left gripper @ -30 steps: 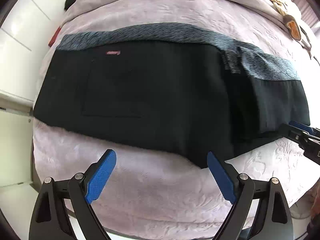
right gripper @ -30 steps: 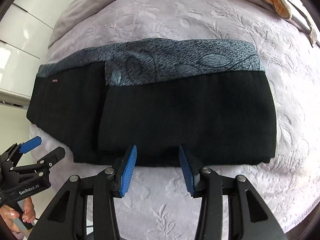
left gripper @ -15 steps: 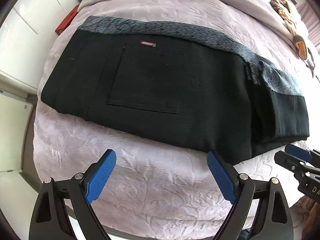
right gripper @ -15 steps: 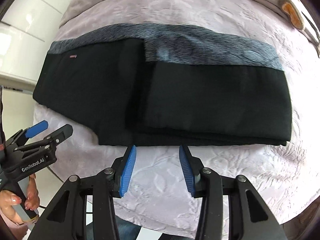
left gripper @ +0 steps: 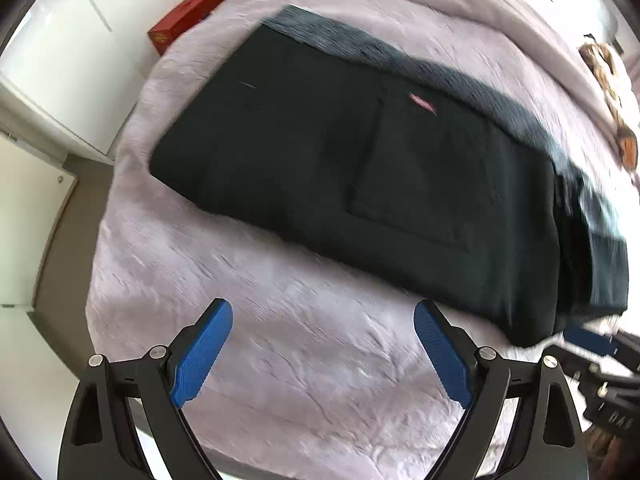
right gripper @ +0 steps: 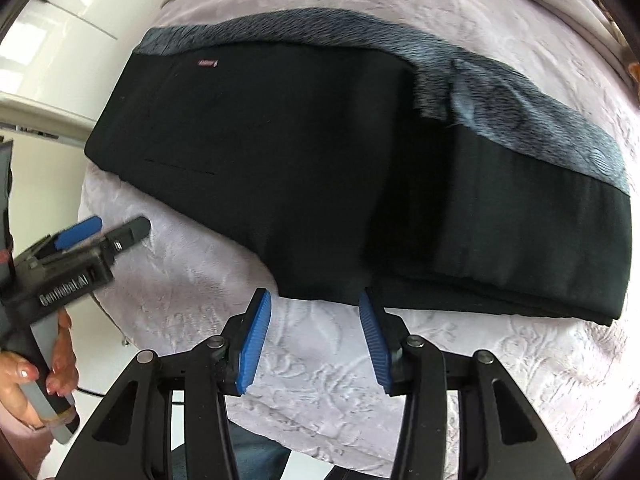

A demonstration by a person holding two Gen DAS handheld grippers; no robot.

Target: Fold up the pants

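Observation:
The black pants (left gripper: 360, 184) with a grey patterned band lie folded flat on the pale lilac bedspread (left gripper: 280, 340), with a back pocket and small red label on top. They also show in the right wrist view (right gripper: 340, 184), where the right part is doubled over. My left gripper (left gripper: 322, 344) is open and empty, over bare bedspread in front of the pants' left part. My right gripper (right gripper: 314, 336) is open and empty, its fingertips just short of the pants' near edge. Each gripper shows in the other's view: the left gripper (right gripper: 100, 232), the right gripper (left gripper: 592, 340).
A red box (left gripper: 180, 20) lies off the bed's far left corner, by white cupboards (left gripper: 52, 40). A braided object (left gripper: 608, 76) lies at the bed's far right. The bed's near edge runs just below both grippers. A hand (right gripper: 36, 376) holds the left gripper's handle.
Both grippers have drawn back from the pants and swung left, so the pants sit further right and tilted in both views. Both stay open and empty.

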